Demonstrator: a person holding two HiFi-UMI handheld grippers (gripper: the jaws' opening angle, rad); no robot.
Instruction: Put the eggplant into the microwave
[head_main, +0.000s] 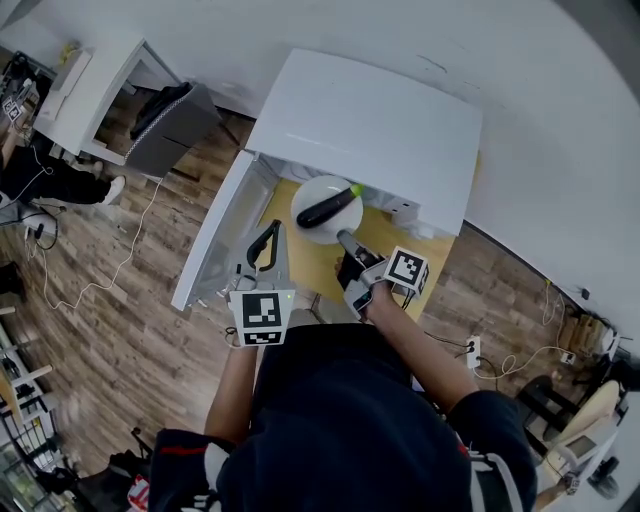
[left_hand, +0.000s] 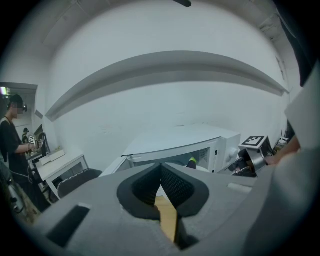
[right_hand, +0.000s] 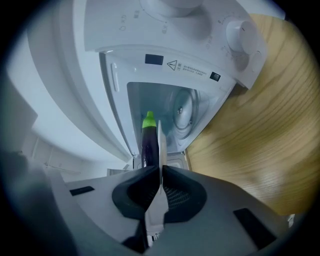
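One eggplant (head_main: 328, 207) lies on a white plate (head_main: 304, 193) at the mouth of the open microwave (head_main: 370, 120), the right claw (head_main: 347, 240) clamped on the plate's near rim, so loading looks half done. Next, I judge, comes a level push deeper in, minding the cavity's walls and the door (head_main: 215, 240) swung out beside it; the left claw (head_main: 266, 245) hangs closed and empty before the microwave

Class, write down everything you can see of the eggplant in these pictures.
The eggplant is slim, dark purple, nearly black, and looks smooth, with a bright green stem end that points toward the open microwave. It lies flat on a white plate and touches nothing else. The right hand-held gripper pinches the plate's rim and holds it just in front of the opening.
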